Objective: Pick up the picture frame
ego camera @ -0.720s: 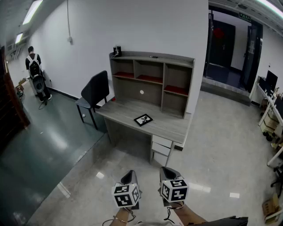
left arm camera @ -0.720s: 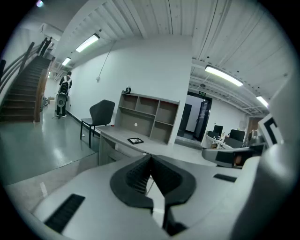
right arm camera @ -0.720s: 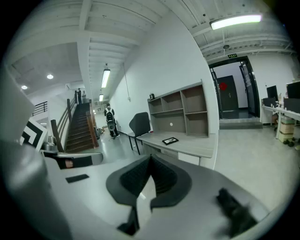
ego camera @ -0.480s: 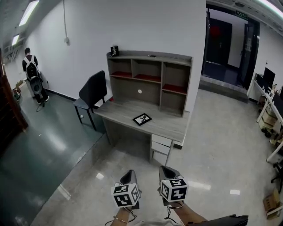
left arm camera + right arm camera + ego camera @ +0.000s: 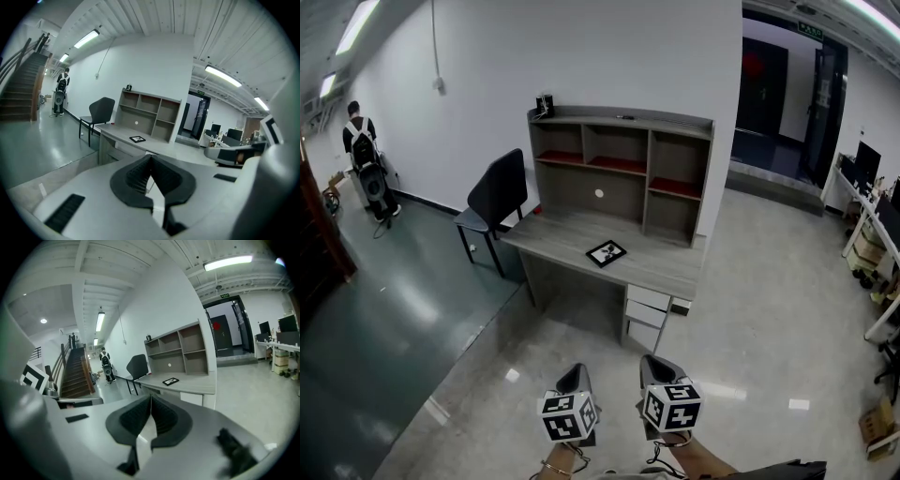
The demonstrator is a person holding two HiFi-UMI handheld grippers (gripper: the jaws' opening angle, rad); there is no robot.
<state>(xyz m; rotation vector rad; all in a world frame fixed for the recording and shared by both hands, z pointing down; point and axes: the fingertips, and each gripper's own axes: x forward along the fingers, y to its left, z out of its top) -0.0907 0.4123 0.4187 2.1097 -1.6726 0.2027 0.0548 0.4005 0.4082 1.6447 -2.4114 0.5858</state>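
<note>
A small black picture frame (image 5: 606, 253) lies flat on the grey desk (image 5: 656, 272), near the middle of its top. It also shows far off in the left gripper view, the frame (image 5: 137, 138), and in the right gripper view, the frame (image 5: 170, 381). Both grippers hang low over the floor, well short of the desk. My left gripper (image 5: 574, 378) is shut with nothing between its jaws (image 5: 150, 158). My right gripper (image 5: 654, 365) is shut and empty too (image 5: 150, 398).
A shelf hutch (image 5: 619, 164) stands on the back of the desk, drawers (image 5: 645, 314) sit under its right end. A dark chair (image 5: 495, 197) stands at the desk's left. A person with a backpack (image 5: 364, 155) stands far left. More desks (image 5: 872, 234) line the right wall.
The desk has shifted slightly right and down in the head view. Both grippers sit a touch lower in that view and stay shut.
</note>
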